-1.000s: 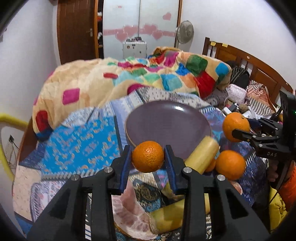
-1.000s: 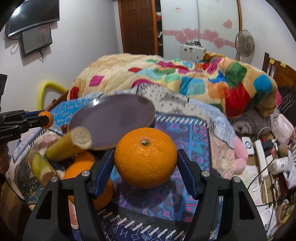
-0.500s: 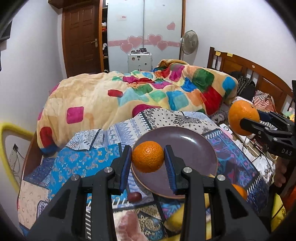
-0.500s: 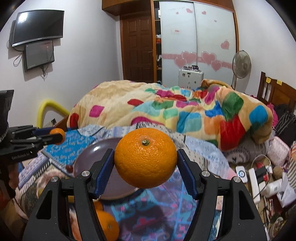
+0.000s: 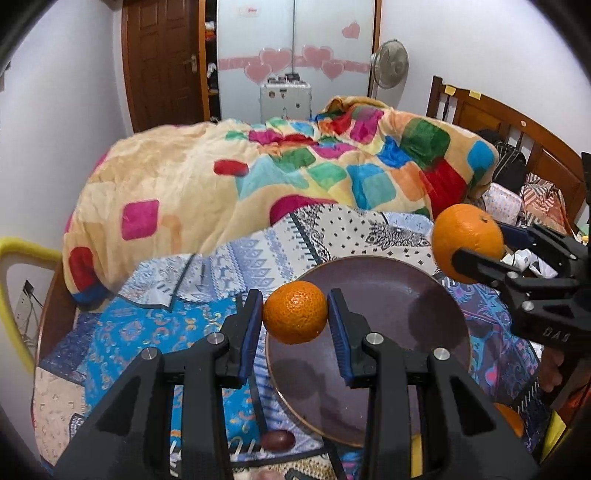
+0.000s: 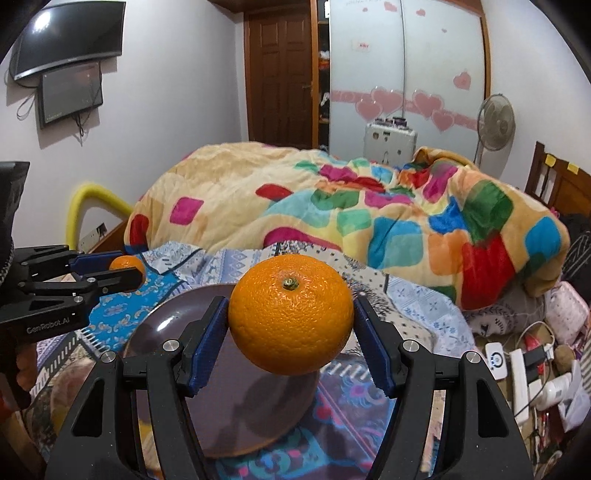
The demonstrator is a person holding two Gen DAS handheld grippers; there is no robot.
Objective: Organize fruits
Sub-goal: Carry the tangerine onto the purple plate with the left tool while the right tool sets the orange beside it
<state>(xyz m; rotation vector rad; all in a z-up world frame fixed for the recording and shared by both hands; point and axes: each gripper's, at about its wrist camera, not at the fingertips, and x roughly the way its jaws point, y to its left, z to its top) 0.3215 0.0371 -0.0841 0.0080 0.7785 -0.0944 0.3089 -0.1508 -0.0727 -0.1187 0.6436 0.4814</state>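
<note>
Plate (image 5: 436, 295) on bedspread (image 5: 155, 332), before heaped quilt (image 5: 258, 177); small fruit (image 5: 277, 440) just beside plate's near-left rim.

Both grippers: left gripper (image 5: 295, 325) and right gripper (image 6: 290, 328) black frames, blue ribbed pads, silver screws; white lettering on the bodies.

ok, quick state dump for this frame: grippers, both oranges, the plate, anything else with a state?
left gripper: shut on the small orange
small orange: held in the air, over the plate's near-left rim
right gripper: shut on the large orange
large orange: held in the air, stem up, above the plate
plate: empty, lying on the patterned cloth
wooden door: closed
wall screen: dark
</note>
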